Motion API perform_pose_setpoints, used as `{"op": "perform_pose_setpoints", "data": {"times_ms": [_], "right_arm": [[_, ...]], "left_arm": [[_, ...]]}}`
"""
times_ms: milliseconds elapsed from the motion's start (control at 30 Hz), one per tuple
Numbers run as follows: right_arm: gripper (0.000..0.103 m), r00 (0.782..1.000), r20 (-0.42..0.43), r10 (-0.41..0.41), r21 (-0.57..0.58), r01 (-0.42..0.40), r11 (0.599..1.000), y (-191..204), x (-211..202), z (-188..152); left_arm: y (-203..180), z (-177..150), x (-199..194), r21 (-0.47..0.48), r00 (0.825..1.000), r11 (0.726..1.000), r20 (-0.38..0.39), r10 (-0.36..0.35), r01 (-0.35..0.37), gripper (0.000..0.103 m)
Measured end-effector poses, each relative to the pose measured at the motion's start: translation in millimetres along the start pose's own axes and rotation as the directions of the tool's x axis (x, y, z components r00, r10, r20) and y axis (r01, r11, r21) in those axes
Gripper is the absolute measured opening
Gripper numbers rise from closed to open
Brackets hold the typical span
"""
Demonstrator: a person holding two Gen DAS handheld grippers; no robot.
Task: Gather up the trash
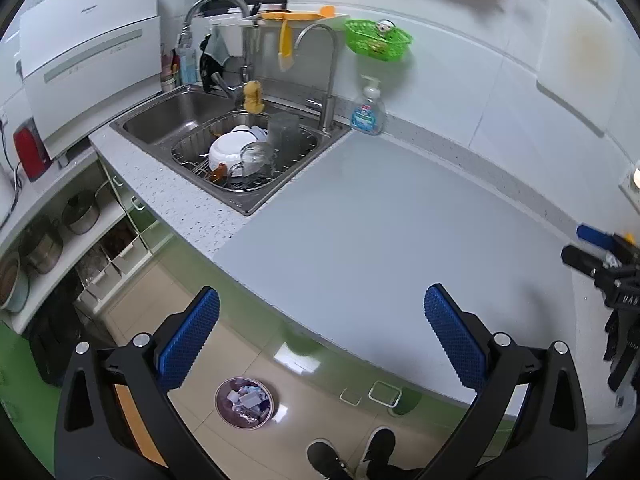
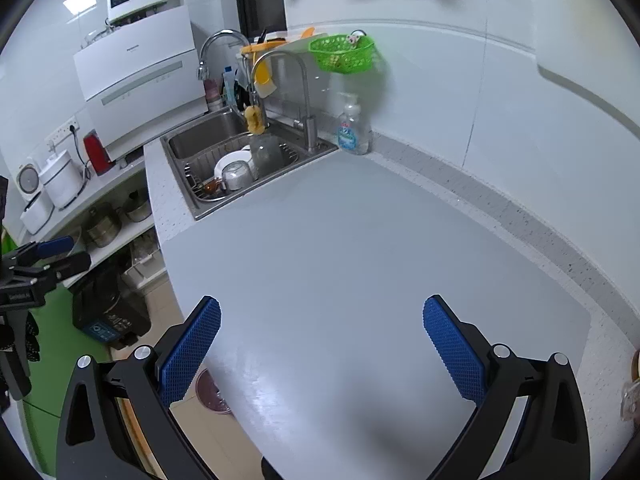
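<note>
Left claw [image 1: 322,336] is held spread above the desk [image 1: 400,220] front edge; right claw [image 2: 322,344] is held spread over bare desk; trash bin [image 1: 244,403] is seen on the floor below.

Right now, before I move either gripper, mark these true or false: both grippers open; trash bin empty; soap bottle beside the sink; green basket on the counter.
1. Both the left gripper and right gripper are open. True.
2. The trash bin on the floor is empty. False: it holds scraps.
3. The soap bottle stands beside the sink. True.
4. The green basket sits on the counter. False: it hangs on the wall.
</note>
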State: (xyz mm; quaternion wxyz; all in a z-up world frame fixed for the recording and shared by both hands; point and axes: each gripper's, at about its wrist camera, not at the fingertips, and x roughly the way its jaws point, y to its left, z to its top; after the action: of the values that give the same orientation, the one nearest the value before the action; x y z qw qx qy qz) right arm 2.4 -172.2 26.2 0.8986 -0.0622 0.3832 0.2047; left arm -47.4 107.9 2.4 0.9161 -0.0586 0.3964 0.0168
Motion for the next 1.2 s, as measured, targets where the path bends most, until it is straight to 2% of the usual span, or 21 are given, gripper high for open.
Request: {"op": "perform_pose_setpoints", "data": {"times_ms": [167, 433, 967, 1200], "right_arm": [[0.097, 1.0, 0.009, -0.014, -0.004, 0.014, 1.0, -12, -3, 7], [0.097, 0.999, -0.037, -0.012, -0.005, 0.012, 1.0, -24, 2, 7], [0.097, 0.997, -0.077, 0.002, 0.006, -0.002, 1.0, -35, 8, -2], [0.097, 0.997, -0.083, 0.0, 0.004, 0.0, 1.0, -34, 9, -1]], "left_arm": [[-18, 2, -4, 0.013, 1.0, 1.0, -0.001, -0.004, 0.004, 0.1], [-37, 3, 4, 0.01, 1.0, 1.0, -0.027, -0.008, 0.008, 0.1], [-45, 5, 14, -0.021, 0.998, 1.0, -0.056, -0.019, 0.018, 0.1], [-46, 6, 16, -0.003, 0.998, 1.0, -0.056, -0.002, 0.002, 0.1]]}}
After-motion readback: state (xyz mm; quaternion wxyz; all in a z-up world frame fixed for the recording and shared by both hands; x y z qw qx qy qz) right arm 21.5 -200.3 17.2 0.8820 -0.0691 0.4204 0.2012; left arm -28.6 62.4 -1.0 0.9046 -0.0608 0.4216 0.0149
